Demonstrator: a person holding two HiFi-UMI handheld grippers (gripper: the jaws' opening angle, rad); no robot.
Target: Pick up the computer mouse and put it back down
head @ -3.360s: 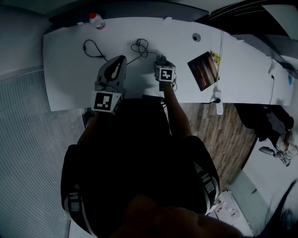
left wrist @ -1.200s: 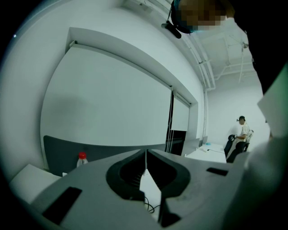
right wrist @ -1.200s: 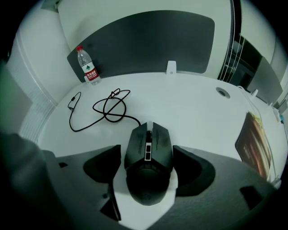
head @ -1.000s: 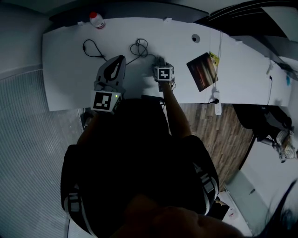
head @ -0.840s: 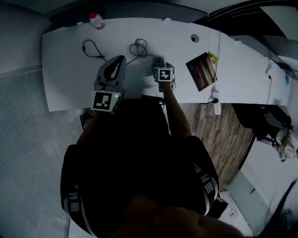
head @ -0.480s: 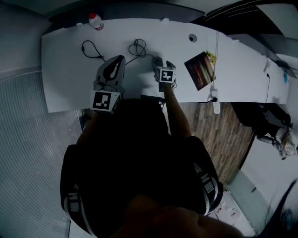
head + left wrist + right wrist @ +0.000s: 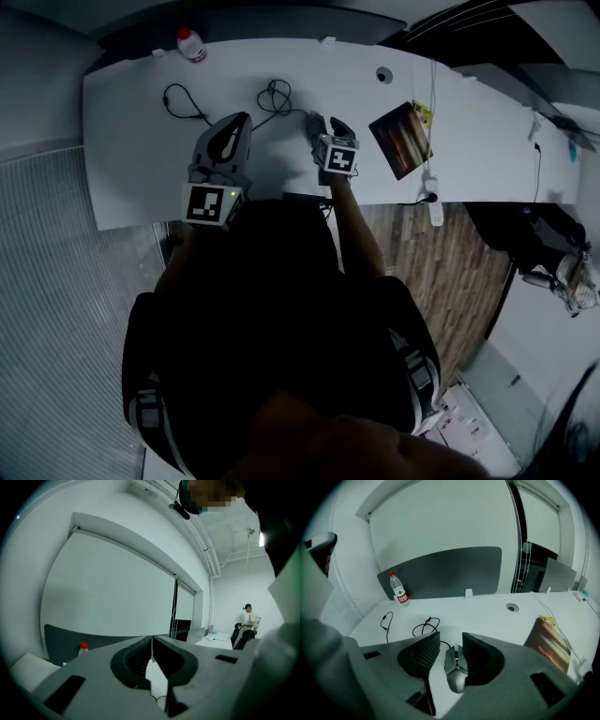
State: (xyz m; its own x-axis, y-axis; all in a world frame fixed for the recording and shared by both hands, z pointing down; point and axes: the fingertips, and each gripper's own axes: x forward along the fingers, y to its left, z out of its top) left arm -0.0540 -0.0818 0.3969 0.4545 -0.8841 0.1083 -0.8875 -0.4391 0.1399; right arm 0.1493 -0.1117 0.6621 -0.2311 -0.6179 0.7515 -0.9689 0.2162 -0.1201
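A grey wired computer mouse [image 7: 455, 667] shows between the jaws of my right gripper [image 7: 450, 641], above the white desk [image 7: 487, 616]. Those jaws have just been closing and stand partly apart. White desk shows between the left pad and the mouse; its right side lies against the right jaw, and I cannot tell whether they touch. In the head view my right gripper [image 7: 326, 122] hangs over the desk's middle and hides the mouse. To its left, my left gripper [image 7: 244, 120] is held nearly level with its jaws [image 7: 152, 641] shut and holding nothing.
A coiled black cable [image 7: 425, 626] runs from the mouse, and a second black cable [image 7: 386, 620] lies further left. A red-capped bottle [image 7: 399, 594] stands at the back left. A brown book [image 7: 548, 641] and a cable hole [image 7: 512, 607] are on the right.
My right gripper has risen from the desk, and its marker cube has shifted right and looks larger. The left gripper has stayed in place.
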